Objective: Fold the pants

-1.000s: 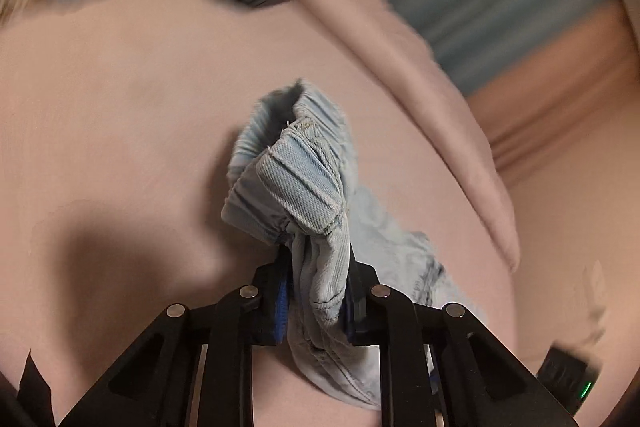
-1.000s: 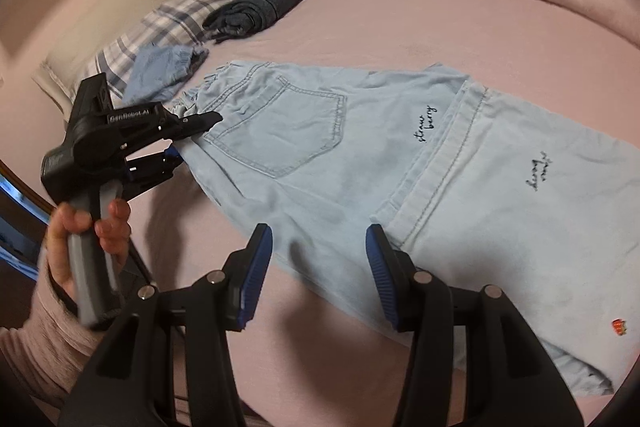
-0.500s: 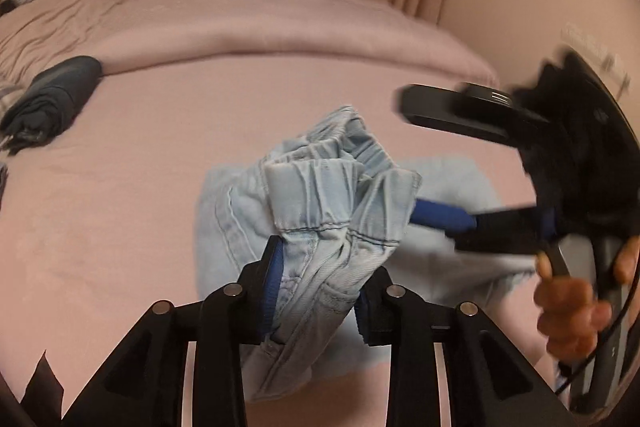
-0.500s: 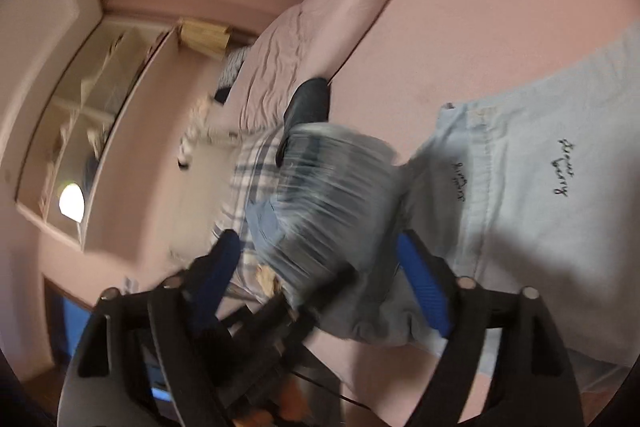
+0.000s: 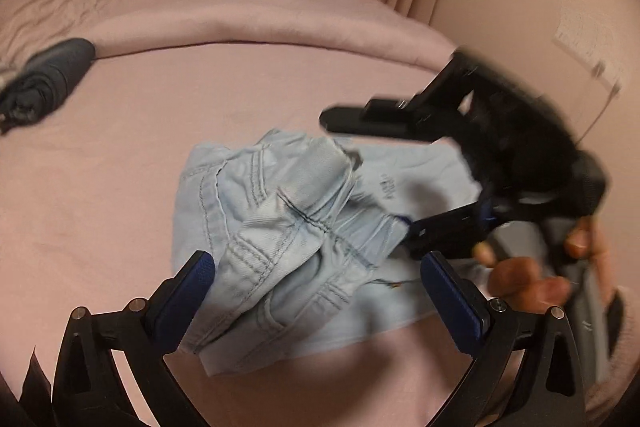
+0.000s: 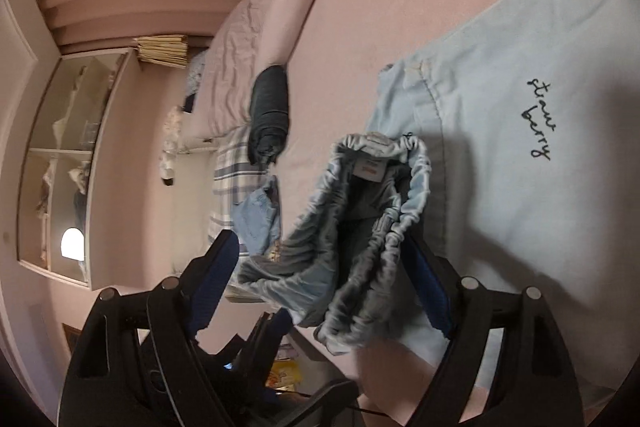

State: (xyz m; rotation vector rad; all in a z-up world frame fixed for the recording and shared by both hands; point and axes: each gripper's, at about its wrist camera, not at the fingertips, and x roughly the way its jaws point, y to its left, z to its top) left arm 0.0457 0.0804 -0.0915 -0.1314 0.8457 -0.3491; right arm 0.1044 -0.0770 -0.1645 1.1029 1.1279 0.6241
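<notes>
left gripper (image 5: 316,263): jaws spread wide, having just been opening. The bunched waist end of the pants lies between them; the cloth brushes one pad and nothing is pinched.
right gripper (image 6: 322,247): also wide, its jaws having just been opening. The gathered waistband (image 6: 376,195) hangs between them, close against one pad and clear of the other. I judge it loose, not gripped.
hand (image 5: 532,267): wrapped round the right gripper's handle, over the near edge of the bed.
pants (image 5: 280,211): pale blue denim on the middle of the bed (image 5: 160,107). The legs lie flat on the sheet and the waist end is heaped back on top of them, slumped rather than squared.
handling: likely light, soft and limp. It will sag and drag, not hold a crease. The elastic waist bunches, so a single pinch gathers cloth unevenly.
where to hold: probably the two outer corners of the waistband, one per gripper, to pull it straight. The stitched seams give the firmest bite.
containers: none on the bed. The waistband gapes like a pouch with only a sewn label (image 6: 370,171) showing inside.
shelf unit (image 6: 72,147): past the head of the bed. It holds pale things, too blurred to name.
dark rolled garment (image 5: 52,79): at the head end of the bed, well apart.
</notes>
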